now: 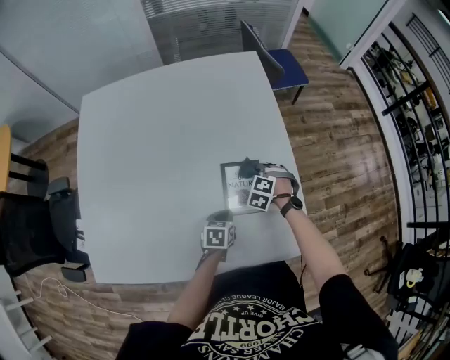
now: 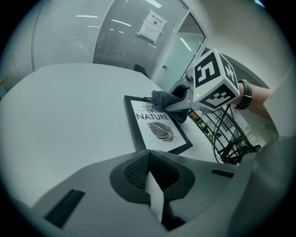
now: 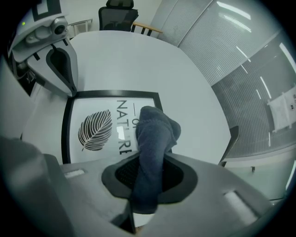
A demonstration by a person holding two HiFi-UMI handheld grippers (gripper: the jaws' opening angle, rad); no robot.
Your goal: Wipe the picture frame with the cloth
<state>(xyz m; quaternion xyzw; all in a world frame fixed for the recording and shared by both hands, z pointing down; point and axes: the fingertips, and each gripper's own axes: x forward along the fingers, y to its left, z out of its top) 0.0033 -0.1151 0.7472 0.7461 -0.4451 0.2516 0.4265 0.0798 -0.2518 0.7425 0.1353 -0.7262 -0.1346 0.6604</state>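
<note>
Picture frame (image 1: 235, 187) (image 2: 157, 127) (image 3: 92, 129): lies flat on the table, right of centre in the head view, close to the table's right edge and towards its near side. Black border, white print with a leaf and the word NATURE. Its long axis runs roughly top to bottom in the head view. The lettering end points to the upper edge of that picture and the leaf end to the lower edge. The right side of the frame is partly covered by the gripper above it.

Cloth (image 1: 247, 167) (image 2: 163, 98) (image 3: 155, 139): dark blue-grey, bunched, resting on the lettering end of the frame and covering part of the text.

Right gripper (image 1: 252, 171) (image 2: 174, 105) (image 3: 148, 178): jaws pinch the cloth, which hangs forward from them onto the print.

Left gripper (image 1: 221, 215) (image 2: 155, 185) (image 3: 69, 85): jaws pressed together, tip just beside the frame's lower left corner in the head view. Contact with the frame cannot be confirmed.

Table (image 1: 155, 140): pale grey, smooth, rounded corners, filling the centre of the head view.

Room: wood-plank floor (image 1: 337, 140); a chair with a blue seat (image 1: 287, 70) at the table's upper right corner; a black chair (image 1: 31, 225) at the left edge; a glazed partition with blinds (image 1: 211, 21) along the top; dark racking (image 1: 415, 105) at the right edge.
</note>
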